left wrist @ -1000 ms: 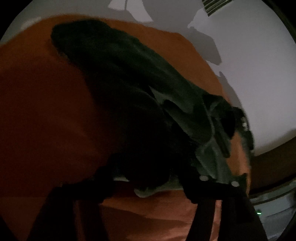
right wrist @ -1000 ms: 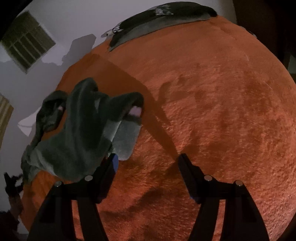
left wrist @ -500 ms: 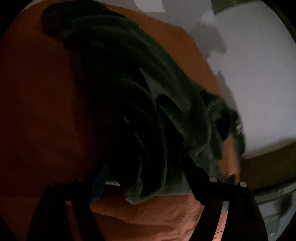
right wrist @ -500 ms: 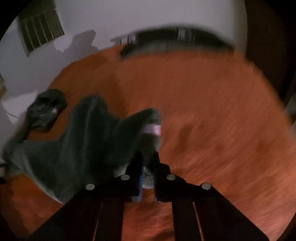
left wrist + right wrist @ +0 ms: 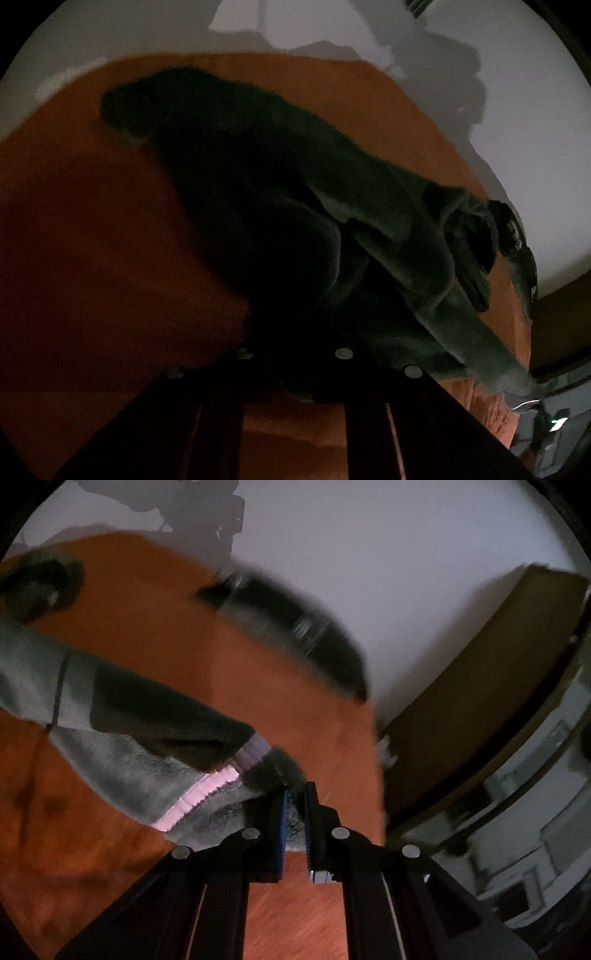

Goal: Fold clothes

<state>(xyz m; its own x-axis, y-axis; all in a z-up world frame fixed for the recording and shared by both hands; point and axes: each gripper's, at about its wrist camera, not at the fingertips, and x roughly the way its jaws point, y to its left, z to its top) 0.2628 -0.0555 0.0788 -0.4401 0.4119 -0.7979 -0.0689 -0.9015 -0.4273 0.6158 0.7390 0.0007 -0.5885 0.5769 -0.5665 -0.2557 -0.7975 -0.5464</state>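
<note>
We see the dark green garment [image 5: 332,229] lying crumpled on the orange blanket [image 5: 92,240], its far end toward the white wall [image 5: 369,554]. Our left gripper [image 5: 291,354] is pressed together on its near edge, though deep shadow hides the pads. Our right gripper [image 5: 294,812] pinches the garment's pale, fleecy hem beside a pink zip [image 5: 199,794]. Another dark garment [image 5: 295,627] lies blurred at the blanket's far edge.

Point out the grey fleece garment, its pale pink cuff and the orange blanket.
grey fleece garment [image 5: 122,775], right wrist view, light inner fleece.
pale pink cuff [image 5: 255,751], right wrist view, ribbed band.
orange blanket [image 5: 155,627], right wrist view, bare surface.
</note>
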